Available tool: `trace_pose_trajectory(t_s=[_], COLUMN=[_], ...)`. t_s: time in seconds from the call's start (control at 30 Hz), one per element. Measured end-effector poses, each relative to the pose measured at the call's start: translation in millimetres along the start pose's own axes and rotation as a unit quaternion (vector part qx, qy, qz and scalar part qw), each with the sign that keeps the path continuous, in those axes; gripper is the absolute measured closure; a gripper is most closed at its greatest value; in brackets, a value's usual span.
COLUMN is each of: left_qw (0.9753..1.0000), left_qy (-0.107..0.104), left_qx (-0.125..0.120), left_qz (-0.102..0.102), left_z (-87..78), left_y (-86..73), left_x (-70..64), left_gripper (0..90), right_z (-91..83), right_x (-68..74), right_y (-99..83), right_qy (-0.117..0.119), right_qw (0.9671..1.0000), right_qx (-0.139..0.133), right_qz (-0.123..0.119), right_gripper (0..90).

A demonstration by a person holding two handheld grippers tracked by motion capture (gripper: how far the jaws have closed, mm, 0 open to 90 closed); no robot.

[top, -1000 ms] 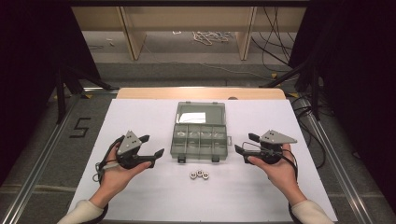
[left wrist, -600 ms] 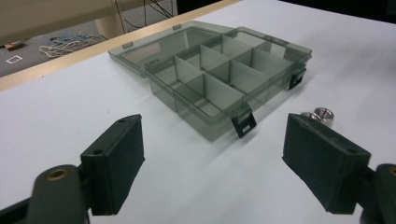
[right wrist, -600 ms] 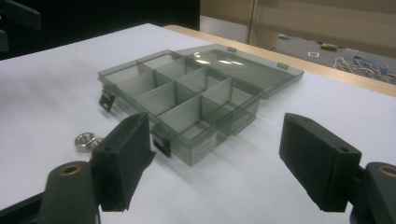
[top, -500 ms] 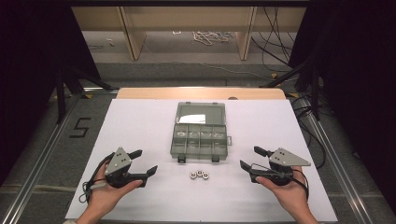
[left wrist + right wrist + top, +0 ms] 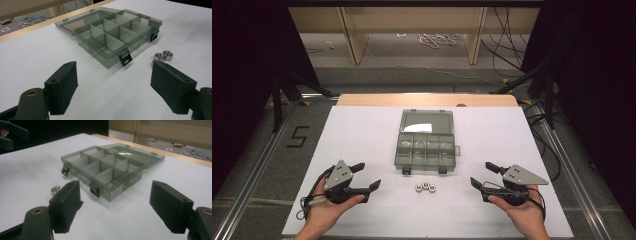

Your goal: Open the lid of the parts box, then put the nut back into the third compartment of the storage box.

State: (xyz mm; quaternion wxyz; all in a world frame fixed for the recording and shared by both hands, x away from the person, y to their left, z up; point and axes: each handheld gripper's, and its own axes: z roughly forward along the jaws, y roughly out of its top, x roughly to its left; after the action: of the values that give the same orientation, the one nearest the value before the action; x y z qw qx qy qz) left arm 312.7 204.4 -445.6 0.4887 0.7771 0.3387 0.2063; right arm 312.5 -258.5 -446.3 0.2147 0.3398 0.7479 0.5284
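A smoky grey compartment box lies in the middle of the white table with its lid folded open behind it; its compartments look empty. Three metal nuts sit in a row just in front of it. My left gripper rests open at the front left, pointing toward the nuts. My right gripper stands open at the front right, facing them from the other side. In the left gripper view the box and two nuts lie beyond the gripper. The right gripper view has the box and one nut ahead of the gripper.
The white table top ends in a wooden strip at the back. Metal rails run along both sides, with cables on the floor behind. The left gripper's jaws show far off in the right gripper view.
Both hands have drawn back toward the table's front edge, away from the box. The jaws stay open and hold nothing. The box and nuts have not moved.
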Motion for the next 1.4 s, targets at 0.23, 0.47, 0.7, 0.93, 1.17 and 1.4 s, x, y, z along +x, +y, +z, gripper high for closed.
trace_pose_trajectory(t_s=[0.23,0.47,0.7,0.93,1.17,1.4], left_qw=[0.9999,0.9959,0.9884,0.973,0.9538,0.9353], left_qy=[0.007,0.008,-0.034,-0.06,-0.092,-0.126], left_qx=[0.015,0.083,0.13,0.206,0.26,0.303], left_qz=[0.0,0.035,0.071,0.086,0.118,0.132], left_z=[-1.0,5.6,30.0,64.5,96.0,124.6], left_y=[0.6,12.7,25.9,36.6,44.8,52.7], left_x=[-1.8,-5.2,-25.3,-41.4,-55.6,-70.5], left_gripper=[21.5,23.9,26.8,30.4,37.5,43.8], right_z=[0.0,-1.5,-8.3,-13.7,-14.2,-13.4], right_x=[-0.1,1.9,10.1,17.7,19.6,18.9], right_y=[3.7,2.7,2.8,-0.6,-1.4,-1.8], right_qy=[0.0,0.001,0.002,0.013,0.018,0.015], right_qw=[1.0,0.9999,0.9998,0.9998,0.9997,0.9996], right_qx=[-0.007,-0.009,-0.012,-0.012,-0.007,-0.011], right_qz=[-0.006,-0.01,-0.012,-0.01,-0.014,-0.021], right_gripper=[25.5,25.5,25.5,25.4,25.3,25.4])
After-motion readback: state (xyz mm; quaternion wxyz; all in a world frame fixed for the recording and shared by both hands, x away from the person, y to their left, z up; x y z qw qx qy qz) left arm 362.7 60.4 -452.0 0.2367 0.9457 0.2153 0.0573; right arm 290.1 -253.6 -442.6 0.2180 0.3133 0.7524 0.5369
